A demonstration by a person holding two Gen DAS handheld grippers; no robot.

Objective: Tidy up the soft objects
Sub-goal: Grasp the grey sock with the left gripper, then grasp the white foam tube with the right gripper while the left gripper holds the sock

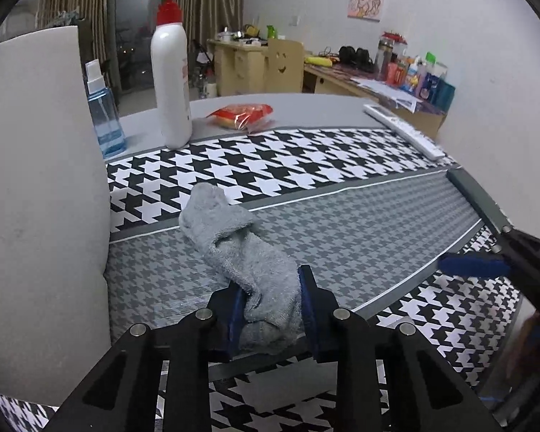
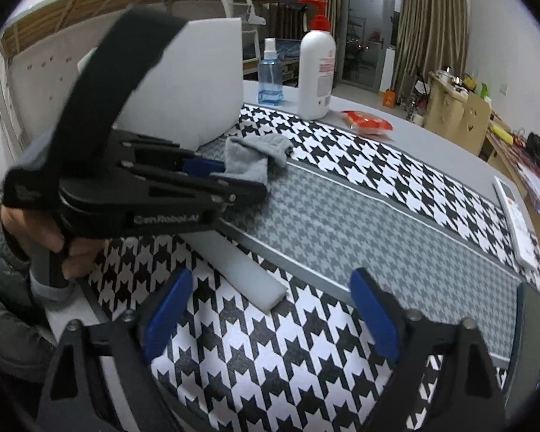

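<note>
A houndstooth cloth (image 1: 306, 165) is covering the counter (image 1: 306, 108). On its grey band a grey sock (image 1: 241, 252) is lying, its near end pinched by the left tongs (image 1: 271, 309). The right tongs (image 2: 270, 309) are hanging wide apart over the cloth, gripping nothing.

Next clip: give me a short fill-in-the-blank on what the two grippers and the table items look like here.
1. The left gripper is closed on a grey ____.
2. The right gripper is ____, with nothing between its blue pads.
3. The white pump bottle has a ____ pump top.
4. Beside it stands a clear blue ____ bottle.

Missing words: sock; open; red; spray
</note>
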